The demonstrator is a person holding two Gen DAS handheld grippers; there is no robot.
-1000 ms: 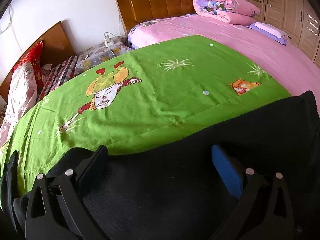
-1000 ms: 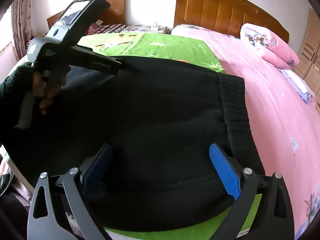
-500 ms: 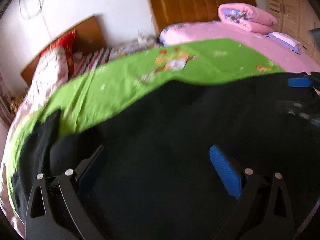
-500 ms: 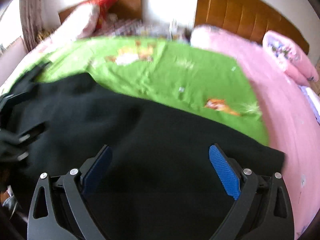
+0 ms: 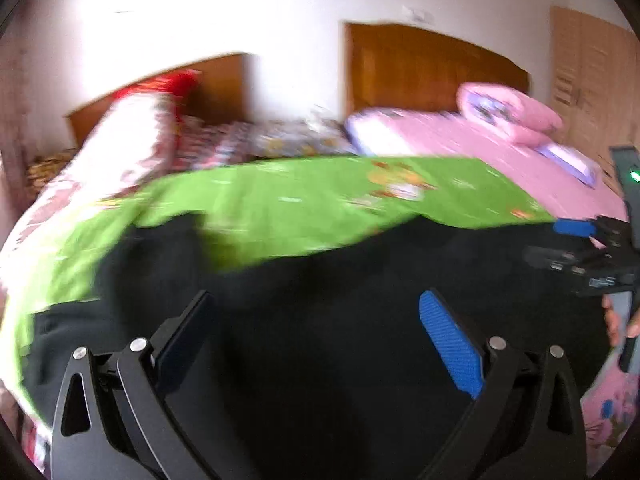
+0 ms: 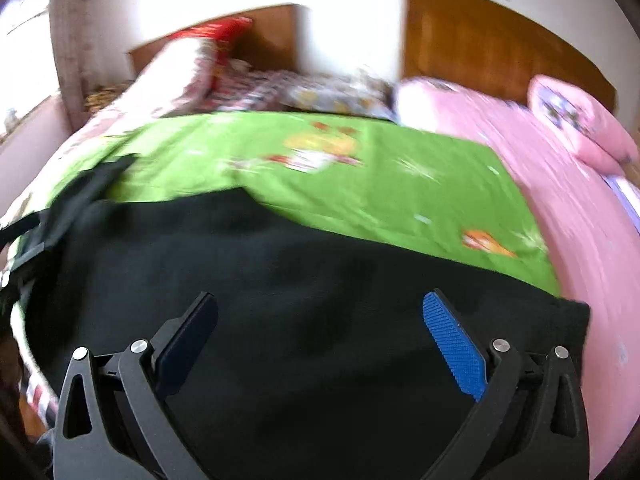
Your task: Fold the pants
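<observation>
Both claws [image 5: 316, 340] [image 6: 320, 340] spread wide over seemingly fleecy black pants [image 6: 300, 280]

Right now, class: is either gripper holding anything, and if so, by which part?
Nothing is held. The left gripper and right gripper are both open above the black pants, with no cloth pinched between their fingers.

A home bedroom, seemingly (frames blurred): two wooden headboards [image 6: 500, 44], pink bedding [image 6: 580, 208], a wardrobe [image 5: 596, 80].

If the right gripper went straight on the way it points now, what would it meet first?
Probably the black pants, which fill the space between and ahead of the open right gripper; the green blanket lies beyond. Blur leaves depth uncertain.
</observation>
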